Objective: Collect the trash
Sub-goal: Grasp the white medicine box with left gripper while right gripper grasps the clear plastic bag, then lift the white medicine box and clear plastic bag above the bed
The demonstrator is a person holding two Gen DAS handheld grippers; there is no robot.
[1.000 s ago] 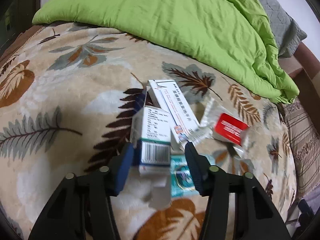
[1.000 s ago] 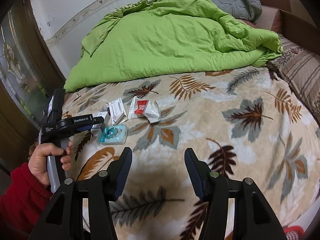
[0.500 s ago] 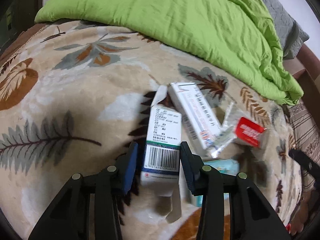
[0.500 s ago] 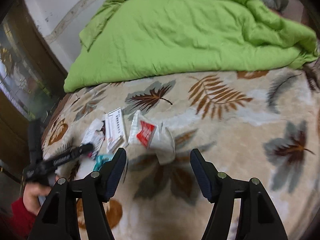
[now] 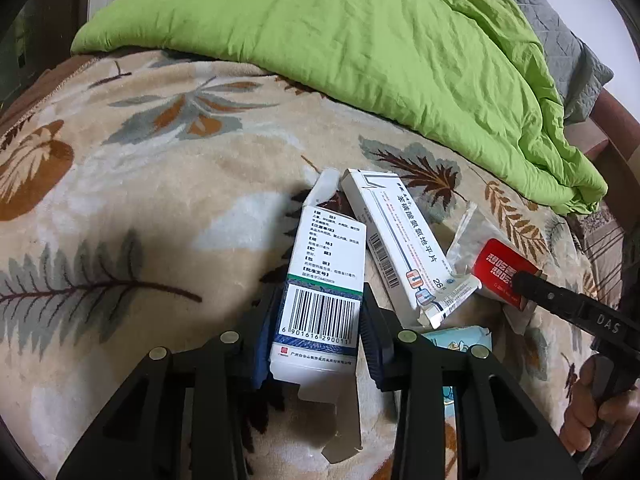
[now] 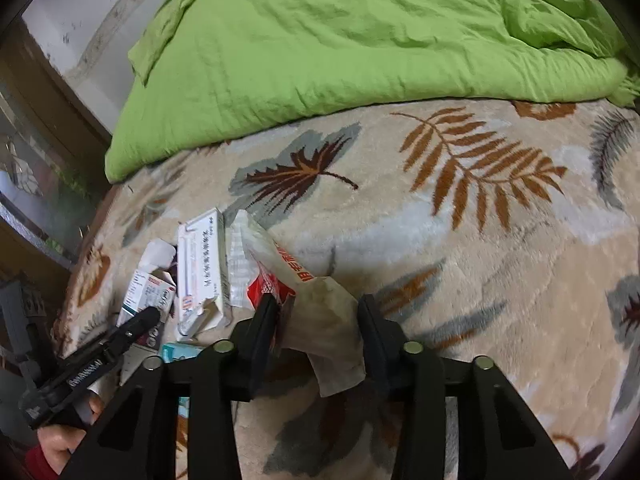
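Clamping the left hand-held gripper (image 5: 320, 332) on the barcoded medicine box (image 5: 320, 296), I feared crushing it; the right hand-held gripper (image 6: 316, 320) had been closing, apart, around the red-labelled wrapper (image 6: 320, 304), which might slip.

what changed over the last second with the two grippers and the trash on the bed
The left gripper has just been closing and now clamps the white barcoded carton. The right gripper swept in toward the pile; its jaws have just been closing around the clear wrapper with the red label, pads not clearly pressing it yet. The long white carton, teal packet and green quilt stayed put.
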